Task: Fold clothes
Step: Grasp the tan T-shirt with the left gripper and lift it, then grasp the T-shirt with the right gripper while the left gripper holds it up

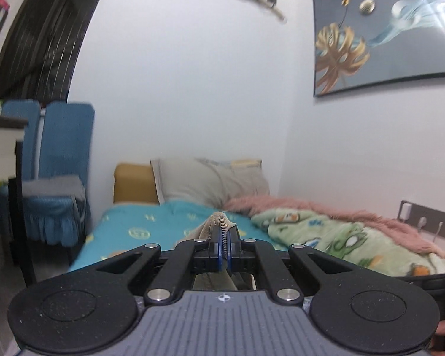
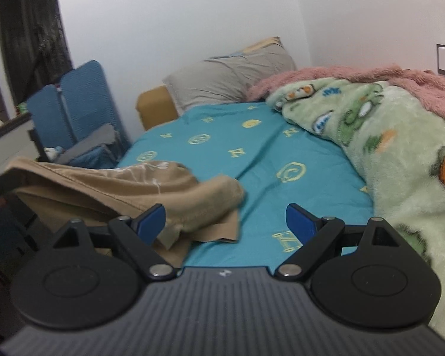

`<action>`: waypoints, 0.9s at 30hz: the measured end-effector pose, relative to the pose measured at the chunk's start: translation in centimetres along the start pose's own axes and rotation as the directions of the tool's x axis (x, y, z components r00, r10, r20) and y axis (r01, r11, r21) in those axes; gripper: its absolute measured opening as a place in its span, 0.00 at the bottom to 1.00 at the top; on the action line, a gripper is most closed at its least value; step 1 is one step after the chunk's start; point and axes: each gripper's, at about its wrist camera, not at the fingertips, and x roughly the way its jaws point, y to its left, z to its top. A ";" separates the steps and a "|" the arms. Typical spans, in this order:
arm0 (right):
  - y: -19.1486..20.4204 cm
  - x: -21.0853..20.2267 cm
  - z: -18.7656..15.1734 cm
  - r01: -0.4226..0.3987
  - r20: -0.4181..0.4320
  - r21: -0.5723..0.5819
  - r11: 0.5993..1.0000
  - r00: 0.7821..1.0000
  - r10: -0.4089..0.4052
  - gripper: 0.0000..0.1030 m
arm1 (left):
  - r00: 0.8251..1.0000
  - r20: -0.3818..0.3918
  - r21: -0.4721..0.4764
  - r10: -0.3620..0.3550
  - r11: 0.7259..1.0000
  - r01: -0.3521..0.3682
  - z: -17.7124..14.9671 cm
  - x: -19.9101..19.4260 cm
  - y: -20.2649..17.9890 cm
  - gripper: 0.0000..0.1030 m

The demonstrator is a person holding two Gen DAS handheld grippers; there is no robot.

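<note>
Left hand-held gripper [image 1: 224, 237] has its blue pads pressed together on a ridge of the tan garment [image 1: 219, 222], which pokes up past the fingertips and hangs away underneath, so I read it as clamped on a bunched edge and lifted off the bed [image 1: 127, 225]. Right hand-held gripper [image 2: 225, 222] has its jaws spread wide with nothing between them; its left pad [image 2: 151, 222] sits right against the cloth but is not pinching it.

From the right wrist view the tan garment [image 2: 127, 190] lies in a loose heap at the near left edge of the bed [image 2: 267, 160], part of it draped toward the raised side at the left, one flap reaching out over the teal sheet. The green blanket [image 2: 385, 148] and the pink throw [image 2: 356, 74] fill the right side of the bed, with the grey pillow [image 2: 231, 77] at the head end.

My worry is the single pinch point. With only one edge held, the cloth will likely hang twisted, and if I pull further it could slide off the near edge of the bed. Closing the right side where it stands might catch several layers at once, or only a seam, and the fold would then come out crooked. The blanket also crowds the free sheet, so there may be too little bare bed to spread the garment flat
</note>
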 end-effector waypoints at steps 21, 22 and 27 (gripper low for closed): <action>4.1 10.8 -3.7 0.138 -0.173 0.009 0.990 0.976 -0.135 0.87 | 0.991 -0.101 -0.102 0.085 0.990 -0.095 -2.2 -1.8 5.7 0.03; 3.5 11.2 -4.0 0.171 -0.197 0.005 0.985 0.966 -0.166 0.87 | 0.990 -0.108 -0.102 0.086 0.990 -0.097 -2.4 -1.7 5.7 0.03; 2.0 12.3 -5.6 0.201 -0.317 0.004 0.980 0.929 -0.189 0.87 | 0.986 -0.108 -0.113 0.129 0.984 -0.141 -2.4 -1.7 6.2 0.03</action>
